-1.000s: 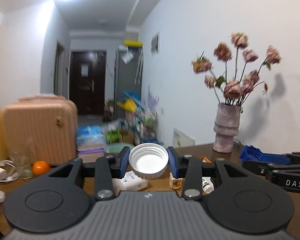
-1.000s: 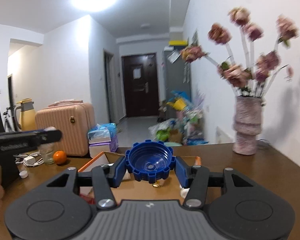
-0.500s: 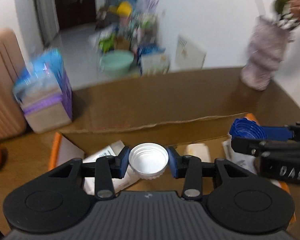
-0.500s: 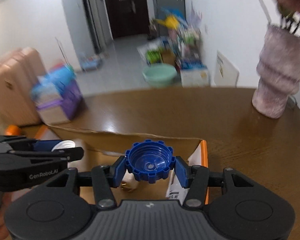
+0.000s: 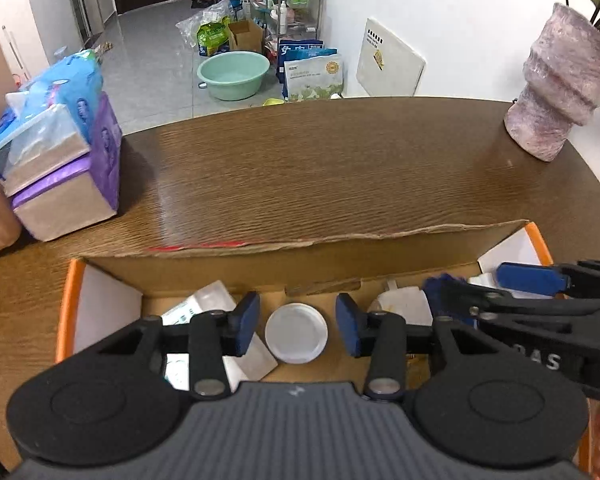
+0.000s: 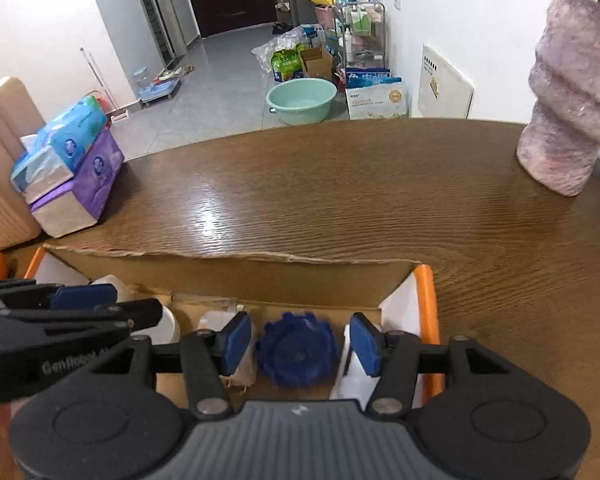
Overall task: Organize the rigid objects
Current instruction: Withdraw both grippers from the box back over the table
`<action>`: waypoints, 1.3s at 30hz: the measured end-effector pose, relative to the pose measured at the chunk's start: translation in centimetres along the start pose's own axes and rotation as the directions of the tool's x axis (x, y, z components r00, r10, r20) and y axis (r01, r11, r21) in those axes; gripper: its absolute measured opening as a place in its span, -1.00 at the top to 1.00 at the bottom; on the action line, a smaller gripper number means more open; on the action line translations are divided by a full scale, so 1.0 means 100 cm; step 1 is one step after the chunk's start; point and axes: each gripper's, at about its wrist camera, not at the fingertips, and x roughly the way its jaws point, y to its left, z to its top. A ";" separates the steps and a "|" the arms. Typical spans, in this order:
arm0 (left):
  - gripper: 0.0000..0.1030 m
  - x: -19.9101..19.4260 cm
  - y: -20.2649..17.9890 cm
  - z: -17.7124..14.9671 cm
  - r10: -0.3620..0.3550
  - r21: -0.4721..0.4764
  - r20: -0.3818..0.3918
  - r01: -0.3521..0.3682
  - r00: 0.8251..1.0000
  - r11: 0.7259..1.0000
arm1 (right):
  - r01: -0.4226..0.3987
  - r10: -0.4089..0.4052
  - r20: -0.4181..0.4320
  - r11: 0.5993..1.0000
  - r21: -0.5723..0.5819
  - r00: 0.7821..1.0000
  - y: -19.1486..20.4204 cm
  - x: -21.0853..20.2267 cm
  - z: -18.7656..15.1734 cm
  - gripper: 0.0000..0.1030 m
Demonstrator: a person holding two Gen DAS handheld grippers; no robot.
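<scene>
Both tools have just let go. My left tool (image 5: 296,326) stands apart, the white cap (image 5: 296,338) lying between its fingers in the box (image 5: 100,308). My right tool (image 6: 298,344) gapes too, blue cap (image 6: 296,354) dropped below it. Both caps are stowed.

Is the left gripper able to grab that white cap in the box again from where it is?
Probably yes. The left gripper is open with the white cap lying directly between its jaws in the cardboard box, and nothing sits between them.
</scene>
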 end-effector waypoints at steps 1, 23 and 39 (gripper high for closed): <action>0.01 -0.002 -0.002 0.003 0.004 -0.004 0.000 -0.004 1.000 1.000 | 0.005 -0.005 0.006 1.000 -0.010 1.000 0.001 -0.008 -0.002 -0.09; -0.99 -0.264 0.007 -0.174 0.115 -0.001 0.639 -0.149 0.760 0.989 | 0.044 0.035 0.583 0.992 -0.120 0.812 0.053 -0.244 -0.147 -0.65; -1.00 -0.336 -0.008 -0.392 0.105 -0.018 0.852 -0.172 0.513 0.985 | 0.102 0.092 0.799 0.977 -0.188 0.595 0.069 -0.309 -0.348 -0.84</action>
